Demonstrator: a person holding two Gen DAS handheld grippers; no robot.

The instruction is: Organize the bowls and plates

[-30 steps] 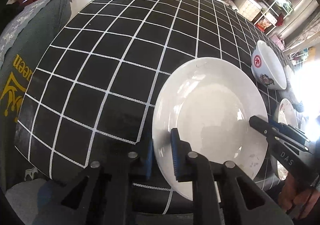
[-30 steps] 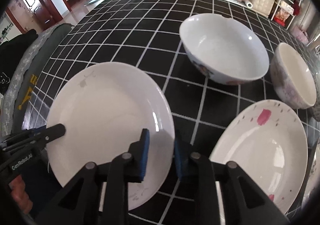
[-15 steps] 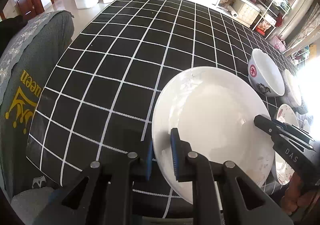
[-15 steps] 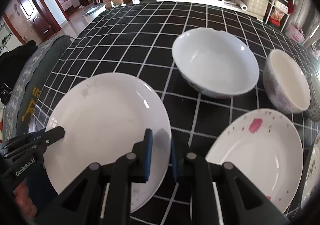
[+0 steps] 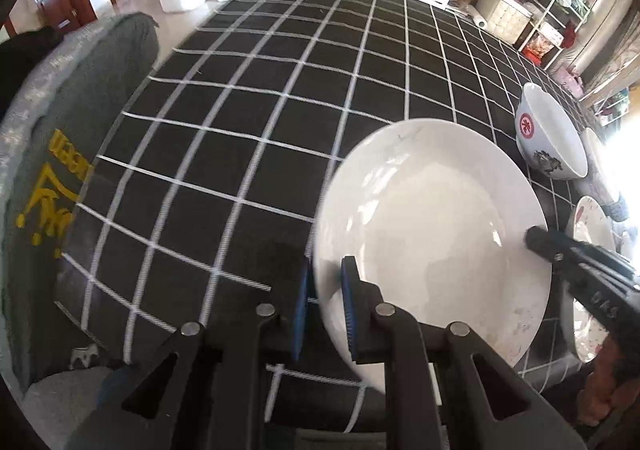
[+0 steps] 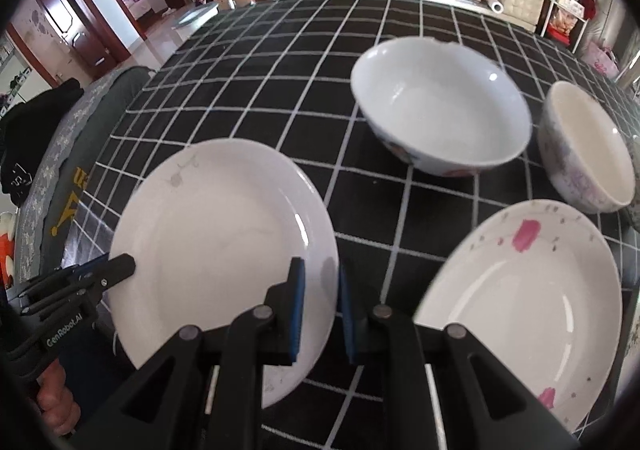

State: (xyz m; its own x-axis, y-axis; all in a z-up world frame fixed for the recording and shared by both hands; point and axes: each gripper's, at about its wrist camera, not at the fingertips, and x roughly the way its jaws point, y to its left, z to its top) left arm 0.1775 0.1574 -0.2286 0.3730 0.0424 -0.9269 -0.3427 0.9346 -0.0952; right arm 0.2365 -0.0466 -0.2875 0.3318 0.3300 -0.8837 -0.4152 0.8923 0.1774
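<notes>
- Here the plain white plate [image 6: 216, 234] is glossy, lifted off the checked tablecloth [image 5: 248, 122].
- The left gripper [image 5: 324, 306] pinches its left rim.
- The right gripper [image 6: 320, 306] pinches its right rim.

White plate [image 6: 216, 242]: glazed ceramic by the look, glossy, catching glare. Pink-flecked plate [image 6: 520, 290] and both bowls, the large bowl [image 6: 440, 106] and the small bowl [image 6: 588, 154], show me the same shiny glaze. Tablecloth [image 5: 248, 122]: matt black cloth, white woven grid lines. My gripper arms look like matt black plastic, with ribbed blue pads [image 6: 297, 310] and dull metal pins [image 6: 262, 312].
</notes>
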